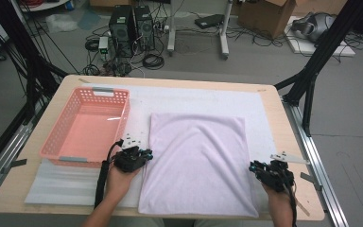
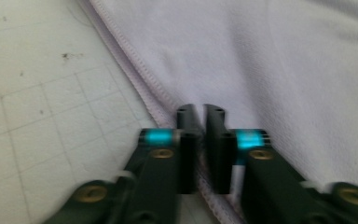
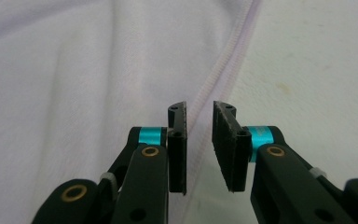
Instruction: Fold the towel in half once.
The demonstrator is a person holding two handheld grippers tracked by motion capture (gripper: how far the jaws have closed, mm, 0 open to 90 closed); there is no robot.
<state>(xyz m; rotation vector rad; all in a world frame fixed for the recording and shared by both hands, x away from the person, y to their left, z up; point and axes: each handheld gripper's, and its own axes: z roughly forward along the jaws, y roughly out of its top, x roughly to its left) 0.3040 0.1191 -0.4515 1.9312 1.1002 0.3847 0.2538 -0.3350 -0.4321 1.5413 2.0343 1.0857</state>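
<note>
Pale lilac terry towel [image 1: 196,163], folded to a rectangle w/ stitched hem, lies flat on the white mat [image 1: 203,97] over a light wooden table [image 1: 283,123], at the near-middle of the table just right of a salmon-pink plastic lattice basket [image 1: 89,124]. Basket interior has nothing in it; grey tabs on its short rims. No brand, label or readable writing on towel, basket or mat; mat has a faint grid of lines in the left gripper view.

Left gripper [image 1: 144,153] sits at towel's left edge, approx. mid-length. In the left gripper view [image 2: 200,116] its black jaws are nearly together w/ the hem running into the thin slot between them; looks pinched on the hem.

Right gripper [image 1: 254,166] is at towel's right edge, nearer the front corner. In the right gripper view [image 3: 200,112] jaws stand apart w/ a clear gap; hem lies between them, pads not pressing it.

Both hands enter from bottom of the high view.
</note>
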